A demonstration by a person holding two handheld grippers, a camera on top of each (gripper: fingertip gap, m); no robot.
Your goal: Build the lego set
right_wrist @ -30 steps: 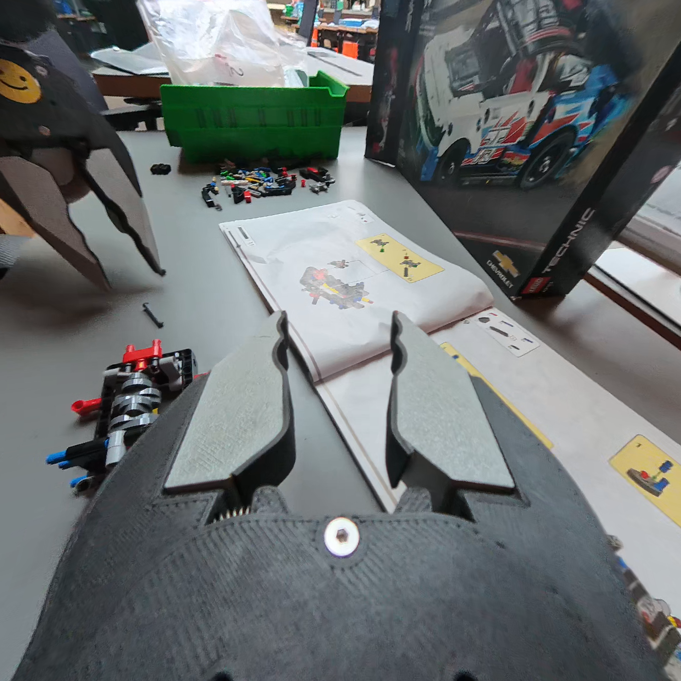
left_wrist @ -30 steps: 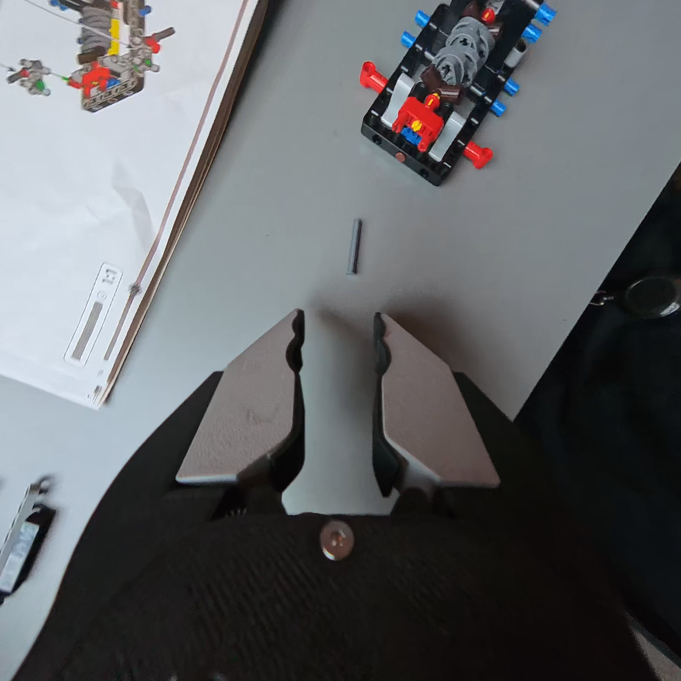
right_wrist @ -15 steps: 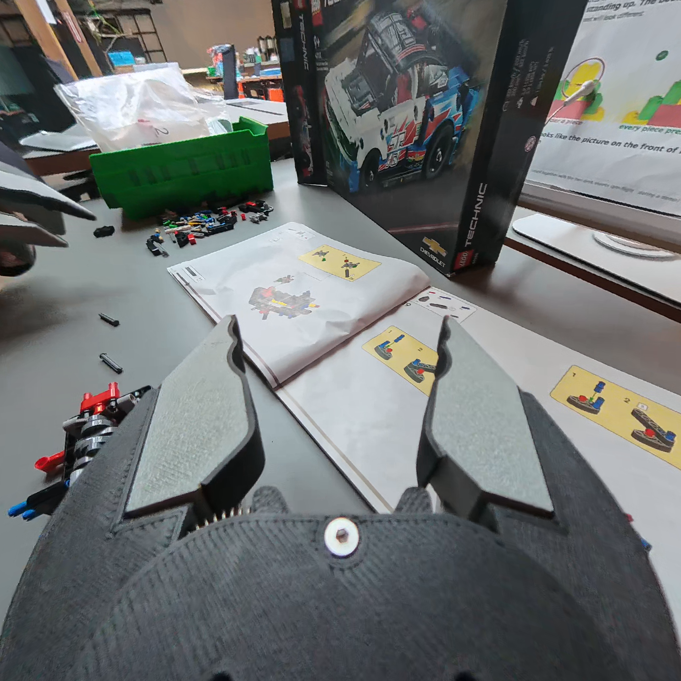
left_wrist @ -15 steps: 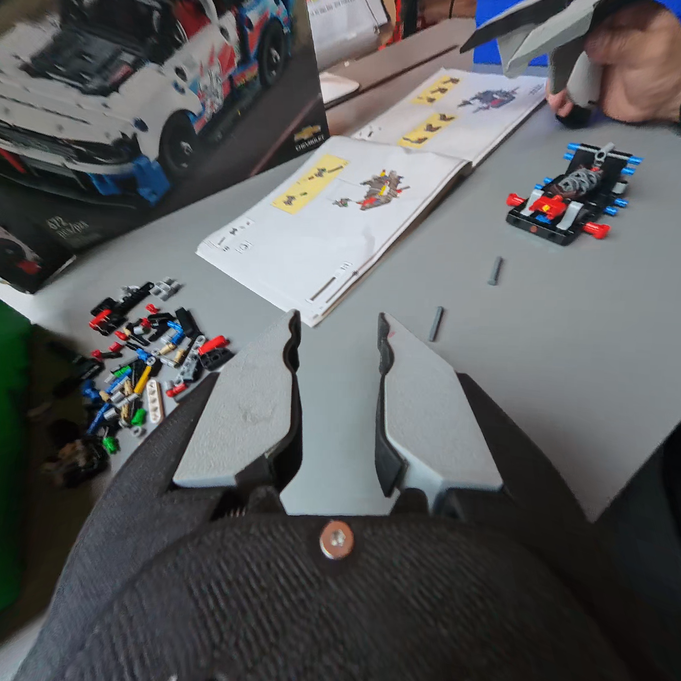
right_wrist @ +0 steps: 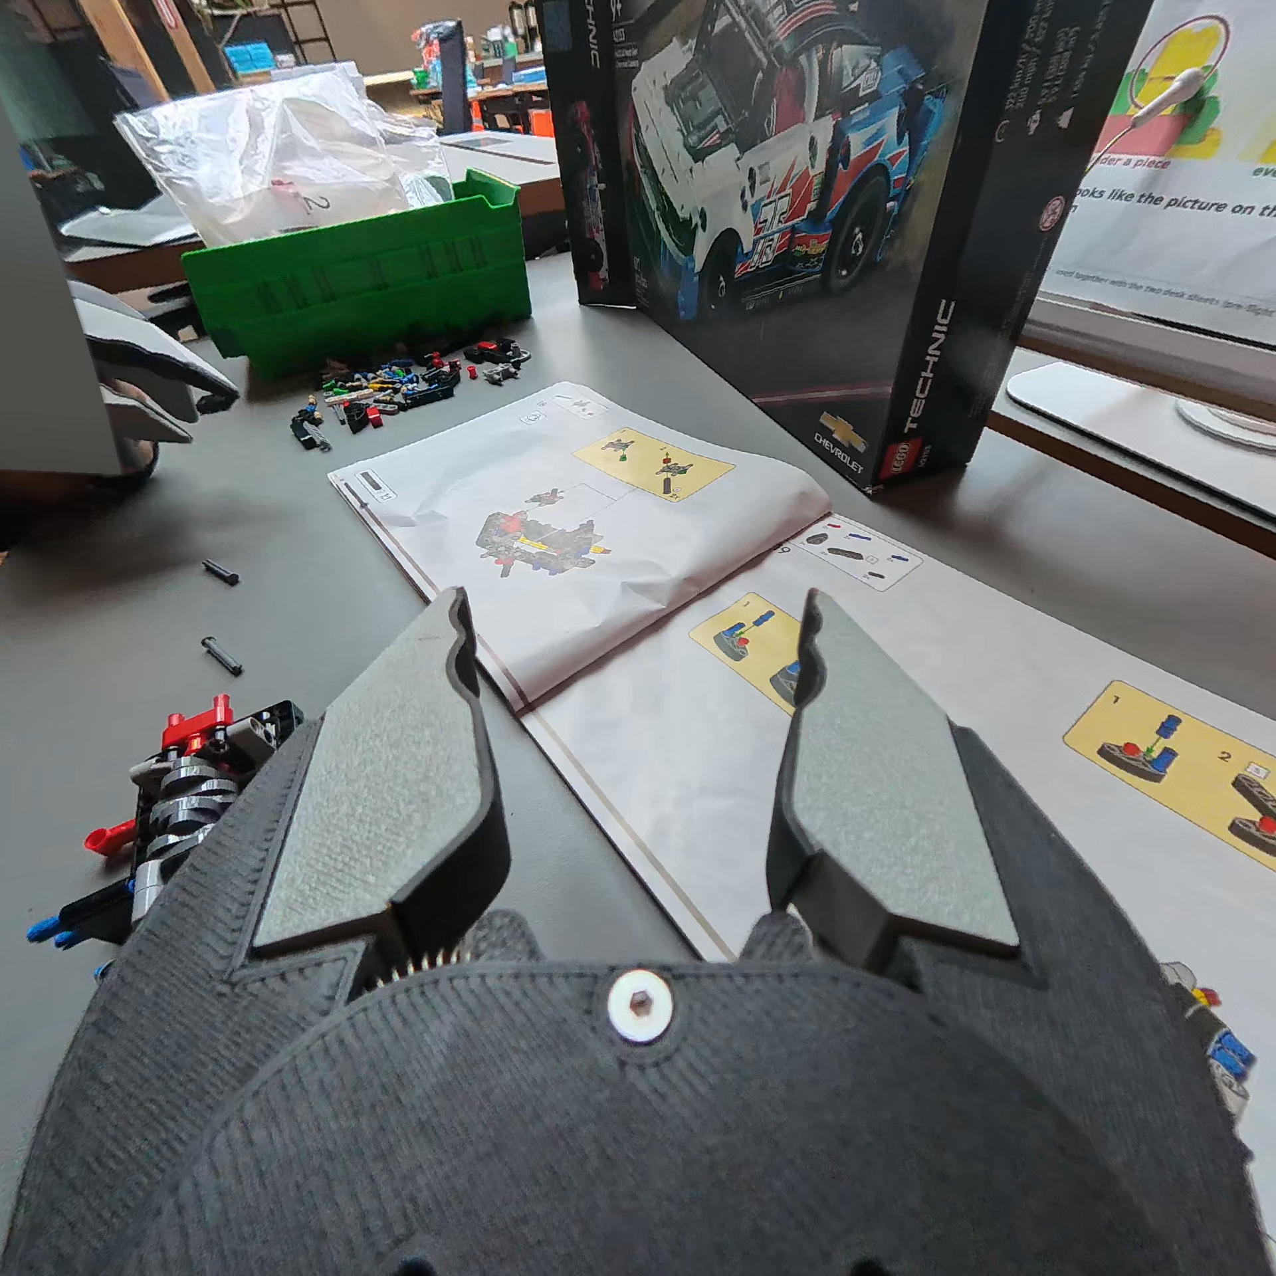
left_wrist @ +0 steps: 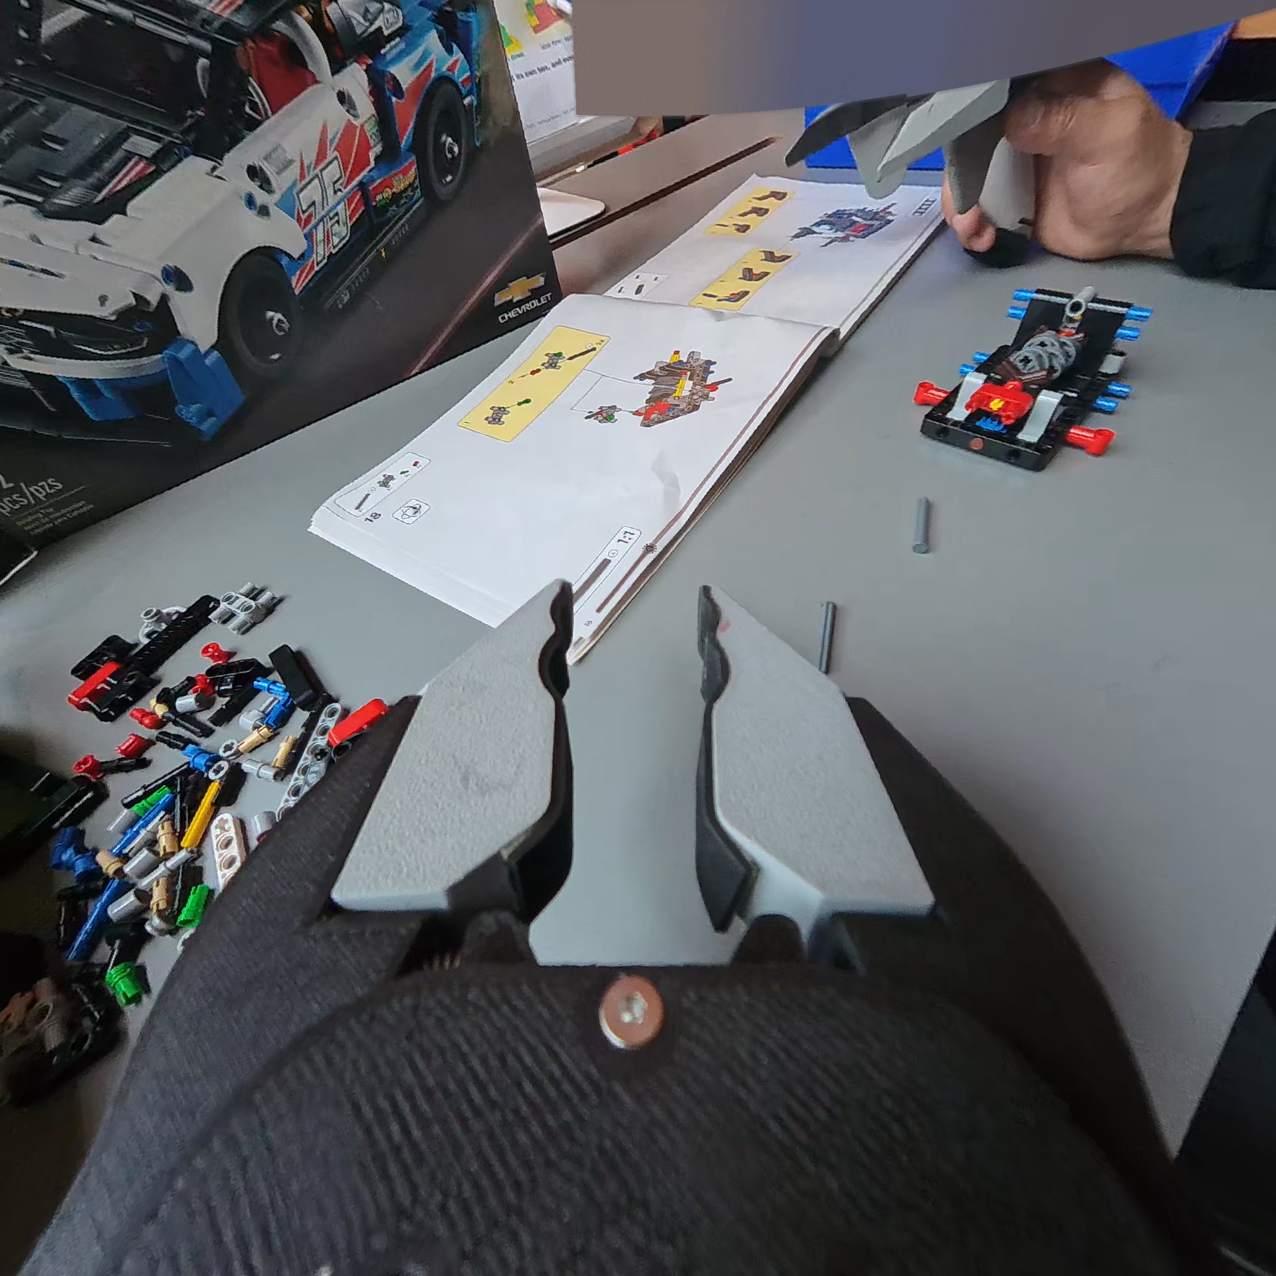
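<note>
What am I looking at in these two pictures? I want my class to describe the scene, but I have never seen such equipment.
A person holds a pair of tongs in each hand, each carrying a camera that looks along its two fingers. One picture looks out from the left tongs, the other from the right tongs. Both are open and hold nothing. On the grey table lie an open instruction booklet, loose pieces, two small axles and a half-built model. A boxed set and green bin stand behind.

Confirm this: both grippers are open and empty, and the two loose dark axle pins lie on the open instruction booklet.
Not quite. The left gripper and right gripper are open and empty, but the two axle pins lie on the bare grey table, beside the instruction booklet, as the left wrist view shows.
</note>
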